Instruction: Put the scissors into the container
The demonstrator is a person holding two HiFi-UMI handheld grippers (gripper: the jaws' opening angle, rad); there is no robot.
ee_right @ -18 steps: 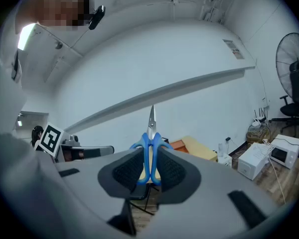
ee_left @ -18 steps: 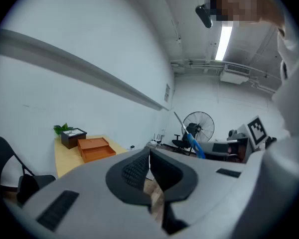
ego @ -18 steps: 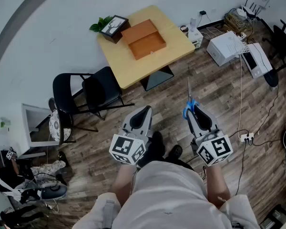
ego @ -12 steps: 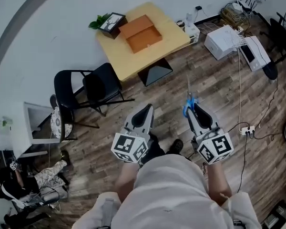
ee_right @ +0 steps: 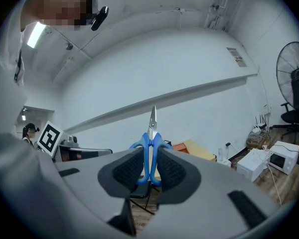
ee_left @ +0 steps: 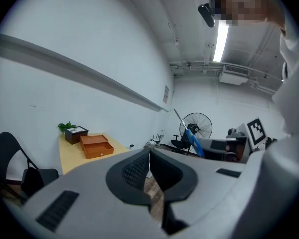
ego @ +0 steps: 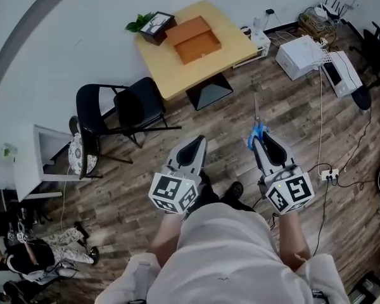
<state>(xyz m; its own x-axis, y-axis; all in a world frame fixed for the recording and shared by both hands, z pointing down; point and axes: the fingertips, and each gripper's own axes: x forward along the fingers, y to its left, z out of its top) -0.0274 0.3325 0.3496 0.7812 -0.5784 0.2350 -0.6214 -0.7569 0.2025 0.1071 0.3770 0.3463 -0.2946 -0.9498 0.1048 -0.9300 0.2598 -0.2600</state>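
Orange container shifted right, scissors in right gripper

Open floor runs forward from the left gripper and right gripper to the table. Black chairs stand ahead-left of the left gripper. Appliances and cables lie ahead-right of the right gripper.

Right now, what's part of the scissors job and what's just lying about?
Job: scissors, clamped in right gripper; orange box on table, likely the container.
Lying about: chair, plant, microwave, fan; left gripper, shut, empty.
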